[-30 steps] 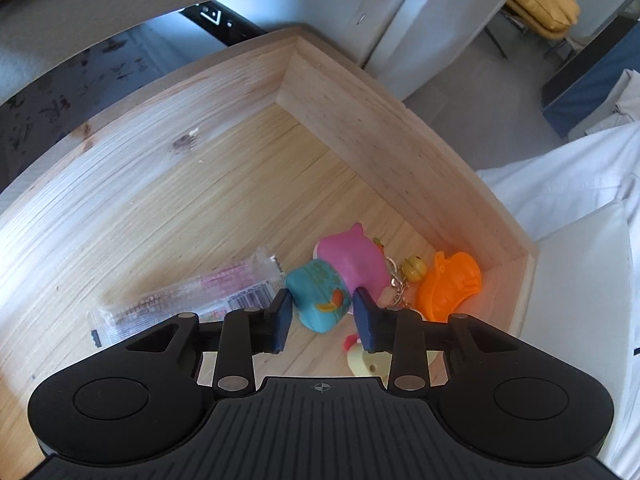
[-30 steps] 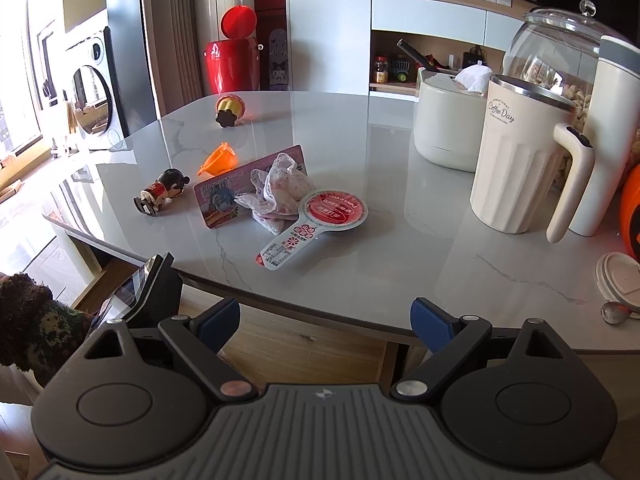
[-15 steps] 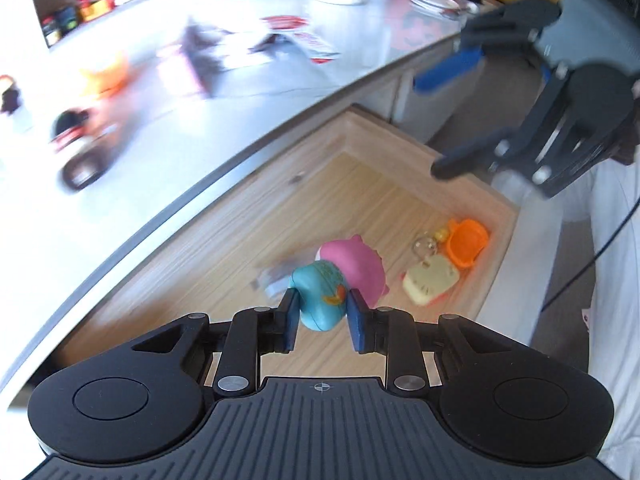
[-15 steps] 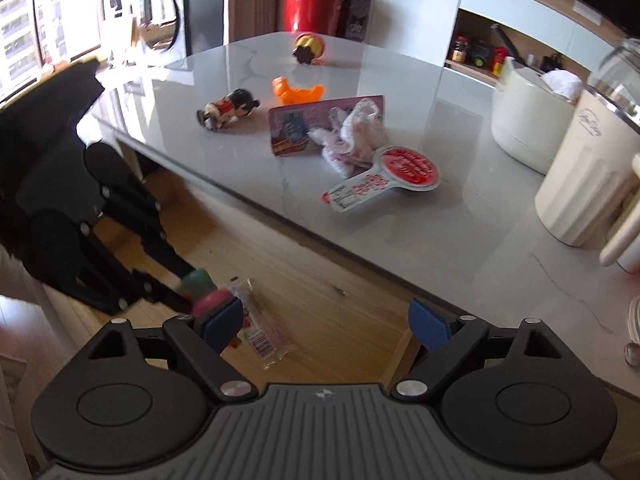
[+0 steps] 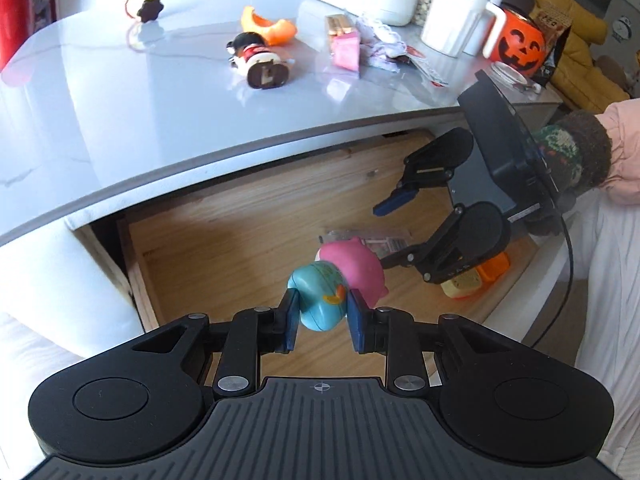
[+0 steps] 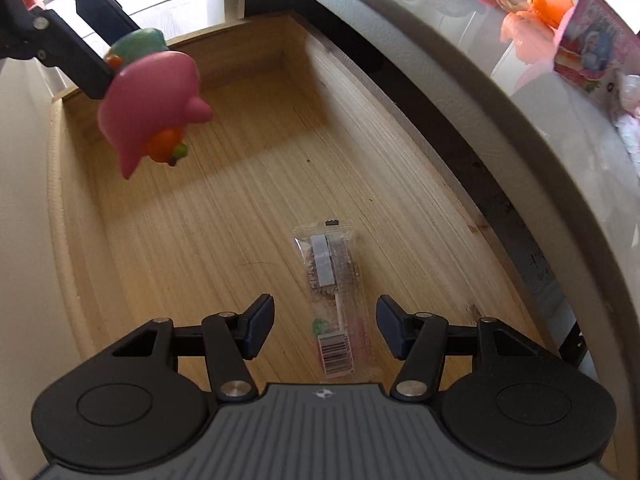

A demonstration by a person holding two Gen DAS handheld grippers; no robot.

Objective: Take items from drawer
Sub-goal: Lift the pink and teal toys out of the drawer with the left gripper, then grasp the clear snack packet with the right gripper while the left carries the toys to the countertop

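Note:
My left gripper point(image 5: 324, 318) is shut on a teal and pink squishy toy point(image 5: 340, 276), pads pressing the teal part, and holds it in the air above the open wooden drawer point(image 5: 224, 236). In the right wrist view the same toy point(image 6: 152, 96) hangs at the upper left. My right gripper point(image 6: 325, 326) points down into the drawer point(image 6: 200, 240) with its jaws closing. A clear snack packet point(image 6: 328, 276) lies flat on the drawer floor between its fingers, and neither pad touches it.
An orange toy point(image 5: 494, 270) and a yellow item point(image 5: 462, 286) lie in the drawer's right corner. The grey countertop point(image 5: 160, 100) carries a figurine point(image 5: 260, 60), a pink packet point(image 5: 346, 46), jugs and a pumpkin bucket point(image 5: 520, 46). A gloved hand point(image 5: 572, 160) holds the right gripper.
The left gripper shut on the teal and pink toy and lifted it out of the drawer. The right gripper swung from over the countertop down into the drawer, its jaws narrowing.

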